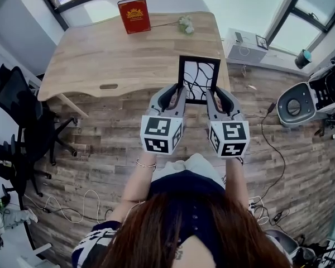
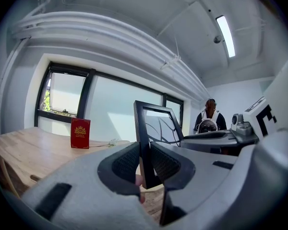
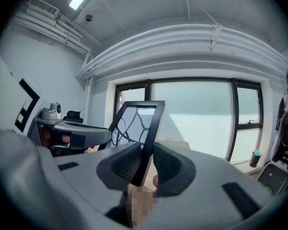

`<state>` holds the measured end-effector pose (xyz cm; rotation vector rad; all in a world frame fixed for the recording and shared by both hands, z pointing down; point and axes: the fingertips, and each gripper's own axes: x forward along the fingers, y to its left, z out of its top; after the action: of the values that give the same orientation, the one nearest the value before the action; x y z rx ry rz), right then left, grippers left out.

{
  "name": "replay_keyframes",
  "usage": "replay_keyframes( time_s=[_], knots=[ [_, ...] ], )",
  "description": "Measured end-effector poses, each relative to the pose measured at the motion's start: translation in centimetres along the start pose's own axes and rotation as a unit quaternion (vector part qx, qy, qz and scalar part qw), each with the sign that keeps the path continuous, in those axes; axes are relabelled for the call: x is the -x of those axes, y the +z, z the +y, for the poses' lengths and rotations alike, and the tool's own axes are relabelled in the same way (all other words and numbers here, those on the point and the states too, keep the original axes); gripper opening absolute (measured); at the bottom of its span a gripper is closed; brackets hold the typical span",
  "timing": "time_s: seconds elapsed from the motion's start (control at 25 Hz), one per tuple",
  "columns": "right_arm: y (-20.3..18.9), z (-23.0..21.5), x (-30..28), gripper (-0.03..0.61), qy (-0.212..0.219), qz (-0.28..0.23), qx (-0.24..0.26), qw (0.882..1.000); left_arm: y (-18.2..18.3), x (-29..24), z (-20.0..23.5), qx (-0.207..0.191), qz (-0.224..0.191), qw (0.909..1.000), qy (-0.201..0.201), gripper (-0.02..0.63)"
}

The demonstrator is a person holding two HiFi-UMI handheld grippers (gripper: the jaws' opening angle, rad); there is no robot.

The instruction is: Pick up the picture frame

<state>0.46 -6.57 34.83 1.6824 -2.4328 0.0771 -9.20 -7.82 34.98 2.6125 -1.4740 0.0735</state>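
Note:
A black picture frame (image 1: 199, 79) with a white, black-lined print hangs in the air over the near right corner of the wooden table (image 1: 100, 60). My left gripper (image 1: 178, 98) is shut on the frame's left edge (image 2: 143, 143), pads pressed to both faces. My right gripper (image 1: 211, 99) is shut on its right edge (image 3: 150, 138) in the same way. Both point roughly level. In each gripper view the frame stands upright between the jaws, and the other gripper shows beyond it.
A red book (image 1: 134, 14) stands at the table's far edge, with a small pale flower sprig (image 1: 185, 24) and thin cable beside it. A black office chair (image 1: 19, 121) is at the left. A white machine (image 1: 312, 96) and floor cables (image 1: 271, 133) lie at the right. A person (image 2: 210, 116) stands far off.

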Motion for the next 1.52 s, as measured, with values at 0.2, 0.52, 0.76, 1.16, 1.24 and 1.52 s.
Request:
replay_keyframes(
  time_s=[0.2,0.52,0.76,1.16,1.24,1.52],
  knots=[
    [0.7,0.1,0.3,0.081,0.0,-0.009,0.001,1.0,0.8,0.4,-0.1,-0.005,-0.008,1.0,0.0,0.086],
    [1.6,-0.1,0.8,0.081,0.001,-0.02,0.003,1.0,1.7,0.5,-0.5,-0.009,-0.014,0.9999,0.0,0.086],
    [2.0,-0.4,2.0,0.081,0.002,-0.027,0.002,1.0,2.3,1.1,-1.6,-0.011,-0.018,0.9998,0.001,0.086],
    [3.0,-1.2,4.5,0.081,0.011,-0.04,0.007,0.999,3.4,2.2,-4.0,-0.013,-0.029,0.9994,0.01,0.086],
    [3.1,-1.3,4.9,0.081,0.013,-0.042,0.008,0.999,3.5,2.4,-4.4,-0.013,-0.031,0.9994,0.012,0.086],
    [3.7,-1.7,6.5,0.081,0.019,-0.047,0.014,0.999,4.2,3.3,-5.9,-0.014,-0.039,0.999,0.019,0.086]
  ],
)
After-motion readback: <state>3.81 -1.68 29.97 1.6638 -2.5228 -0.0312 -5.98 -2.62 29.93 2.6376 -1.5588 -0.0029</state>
